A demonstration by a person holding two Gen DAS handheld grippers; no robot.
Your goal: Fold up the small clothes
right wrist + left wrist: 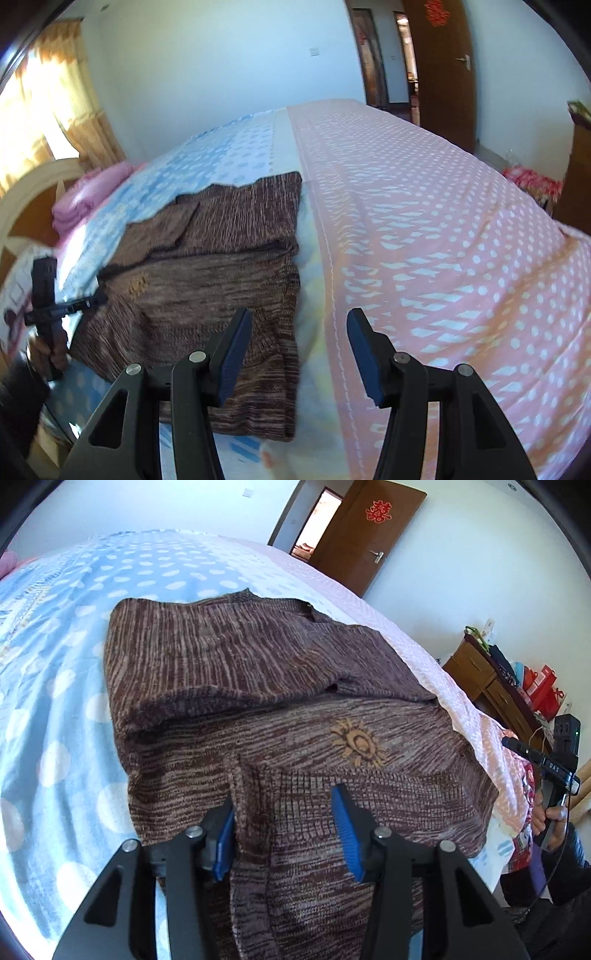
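A brown knitted sweater (258,686) with a yellow sun motif (357,743) lies partly folded on the bed, sleeves turned in over the body. My left gripper (284,830) is open just above its near hem, and a raised fold of knit stands between the blue pads (347,834). The sweater also shows in the right wrist view (221,273), left of centre. My right gripper (299,350) is open and empty over the sweater's right edge and the bedsheet. The other gripper's handle, held in a hand, shows at each view's edge.
The bed carries a blue dotted sheet (55,664) and a pink patterned one (443,258). Folded pink bedding (88,199) lies near the headboard. A wooden cabinet (487,686) with red bags stands beside the bed. A brown door (365,535) is open behind.
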